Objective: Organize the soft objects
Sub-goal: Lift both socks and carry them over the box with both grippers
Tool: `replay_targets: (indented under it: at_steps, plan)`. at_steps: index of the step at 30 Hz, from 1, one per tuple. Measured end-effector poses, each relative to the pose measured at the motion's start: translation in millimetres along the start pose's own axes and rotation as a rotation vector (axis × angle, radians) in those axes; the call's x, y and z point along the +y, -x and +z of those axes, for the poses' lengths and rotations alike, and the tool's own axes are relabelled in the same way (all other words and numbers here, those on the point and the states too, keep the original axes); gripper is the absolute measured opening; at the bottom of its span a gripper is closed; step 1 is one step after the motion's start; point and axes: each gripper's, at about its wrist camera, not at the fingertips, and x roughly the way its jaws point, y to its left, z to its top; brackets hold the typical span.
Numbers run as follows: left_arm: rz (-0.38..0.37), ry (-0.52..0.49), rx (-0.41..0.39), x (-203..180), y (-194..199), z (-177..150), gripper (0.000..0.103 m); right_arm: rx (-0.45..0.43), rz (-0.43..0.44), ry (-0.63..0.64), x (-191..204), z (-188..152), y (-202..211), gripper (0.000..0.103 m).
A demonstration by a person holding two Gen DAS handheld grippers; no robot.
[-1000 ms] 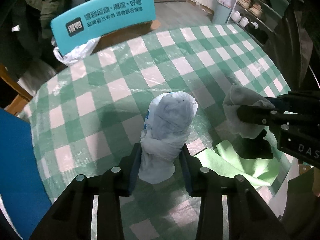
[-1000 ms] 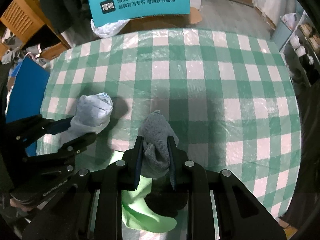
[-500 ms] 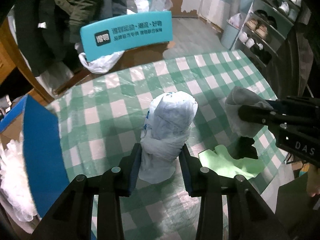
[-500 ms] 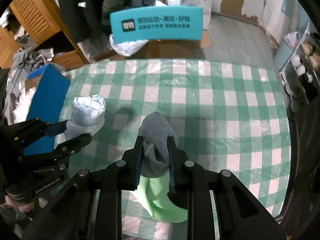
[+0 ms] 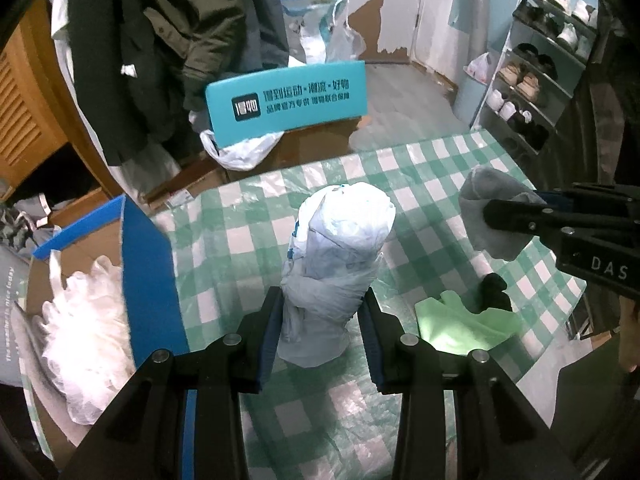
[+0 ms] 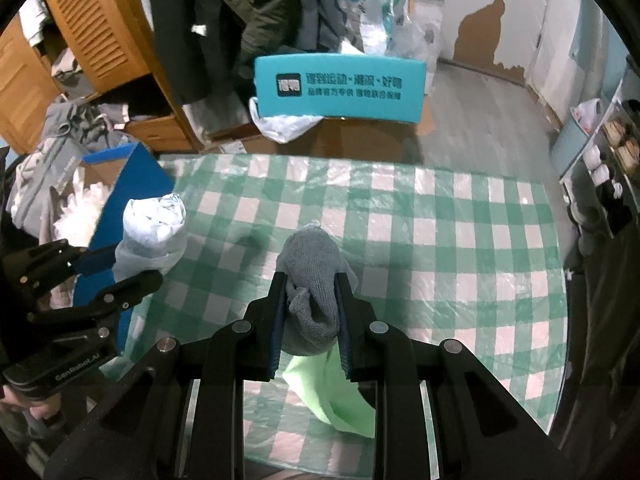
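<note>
My left gripper [image 5: 320, 308] is shut on a pale blue-white cloth bundle [image 5: 336, 248], held well above the green checked table [image 5: 248, 240]. The bundle also shows in the right wrist view [image 6: 154, 236]. My right gripper [image 6: 310, 308] is shut on a grey knitted sock [image 6: 314, 280], also lifted above the table; the sock shows at the right of the left wrist view [image 5: 492, 216]. A light green cloth [image 5: 464, 324] and a small black item [image 5: 494, 292] lie on the table below the right gripper.
A blue-walled cardboard box [image 5: 148, 280] with white soft stuff [image 5: 88, 332] inside stands left of the table. A teal chair back [image 6: 340, 88] is behind the table. A shoe rack [image 5: 536, 72] is at the right, hanging coats [image 5: 180, 32] at the back.
Both grippers have risen high above the table with their loads still held. The box at the left and the room behind have come into view.
</note>
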Motion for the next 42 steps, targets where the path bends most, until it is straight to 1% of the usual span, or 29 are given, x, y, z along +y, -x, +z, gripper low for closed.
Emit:
replay_targets:
  at_steps: [9,14,42]
  plan:
    - [0.020,0.006,-0.026,9,22,-6,0.038,-0.031,0.019,0.028,18,5,13,0.021]
    - [0.031,0.017,-0.041,16,31,-9,0.038,-0.033,0.032,0.047,27,6,15,0.021]
    - [0.083,0.128,-0.066,72,59,-32,0.038,-0.020,0.106,0.160,99,22,4,0.021]
